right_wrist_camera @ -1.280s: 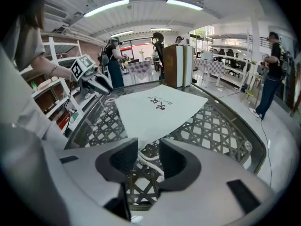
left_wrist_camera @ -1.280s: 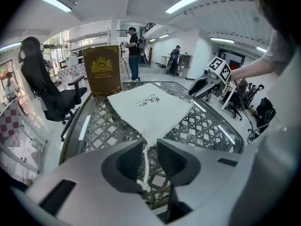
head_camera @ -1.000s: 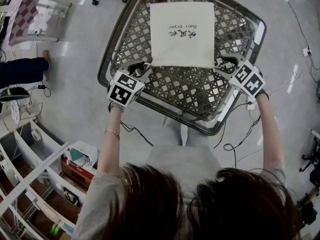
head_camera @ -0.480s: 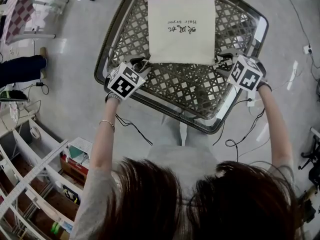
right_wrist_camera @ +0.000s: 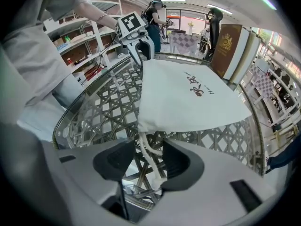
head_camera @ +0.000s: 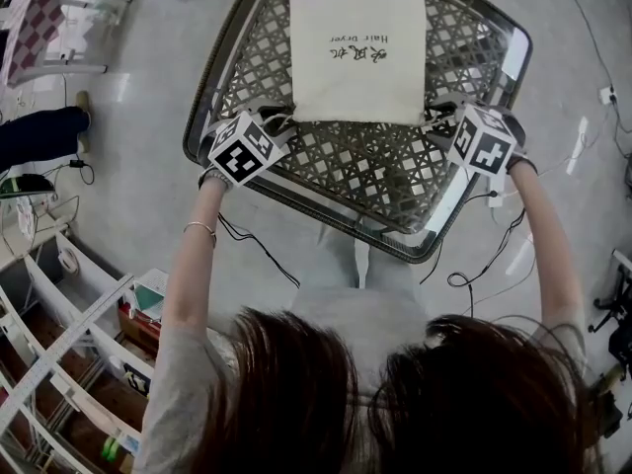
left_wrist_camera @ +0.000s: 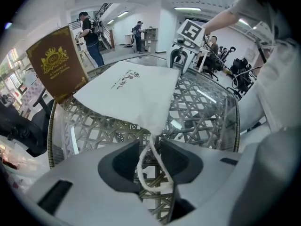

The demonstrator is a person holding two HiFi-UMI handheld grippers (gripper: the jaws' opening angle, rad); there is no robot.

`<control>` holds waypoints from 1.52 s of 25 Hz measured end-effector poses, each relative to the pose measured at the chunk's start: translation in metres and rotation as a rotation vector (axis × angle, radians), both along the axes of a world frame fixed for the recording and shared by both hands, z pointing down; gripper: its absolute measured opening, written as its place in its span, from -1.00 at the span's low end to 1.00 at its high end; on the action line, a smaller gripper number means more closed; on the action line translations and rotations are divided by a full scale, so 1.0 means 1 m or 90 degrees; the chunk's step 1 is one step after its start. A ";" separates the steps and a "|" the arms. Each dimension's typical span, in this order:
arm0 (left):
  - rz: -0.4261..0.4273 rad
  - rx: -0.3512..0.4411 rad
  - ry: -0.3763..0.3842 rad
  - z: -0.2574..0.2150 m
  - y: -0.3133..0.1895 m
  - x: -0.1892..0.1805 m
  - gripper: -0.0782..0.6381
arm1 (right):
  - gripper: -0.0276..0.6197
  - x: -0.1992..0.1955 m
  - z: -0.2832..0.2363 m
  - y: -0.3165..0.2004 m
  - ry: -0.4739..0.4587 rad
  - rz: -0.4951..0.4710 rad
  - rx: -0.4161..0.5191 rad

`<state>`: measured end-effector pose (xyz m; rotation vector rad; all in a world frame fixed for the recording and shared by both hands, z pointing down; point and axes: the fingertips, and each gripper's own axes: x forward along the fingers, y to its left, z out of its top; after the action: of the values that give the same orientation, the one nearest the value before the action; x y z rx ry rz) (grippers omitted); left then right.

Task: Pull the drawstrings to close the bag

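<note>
Lying flat on the glass-topped lattice counter (head_camera: 375,181), the white bag (head_camera: 358,57) has its printed face up and its mouth edge toward the person. The left gripper (head_camera: 279,118) stands at the bag's near left corner and the right gripper (head_camera: 439,117) at its near right corner; both point steeply down. The left gripper's fingers (left_wrist_camera: 120,161) have just been opening and stand apart. The left drawstring loop (left_wrist_camera: 153,168) hangs from the bag corner into the gap between them, not pinched. The right gripper's fingers (right_wrist_camera: 176,161) likewise stand apart, with the right drawstring (right_wrist_camera: 149,159) trailing down between them, its end close to one finger, unclamped. A brown box (left_wrist_camera: 56,62) with a gold crest stands beyond the bag's far edge.
</note>
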<state>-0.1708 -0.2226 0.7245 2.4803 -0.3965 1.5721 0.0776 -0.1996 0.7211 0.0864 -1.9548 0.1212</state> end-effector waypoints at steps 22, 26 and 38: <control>-0.029 -0.053 0.016 0.000 0.001 -0.001 -0.54 | -0.80 0.003 0.003 0.009 0.019 0.006 -0.026; -0.030 -0.057 0.016 0.000 0.002 -0.001 -0.59 | -0.81 0.002 0.003 0.010 0.013 0.024 -0.044; -0.030 -0.058 0.001 0.002 0.004 0.001 -0.69 | -0.82 0.002 0.002 0.005 0.008 0.102 -0.058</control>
<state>-0.1701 -0.2183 0.7261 2.3864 -0.3720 1.5342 0.0791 -0.1945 0.7233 0.1834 -1.9252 0.3145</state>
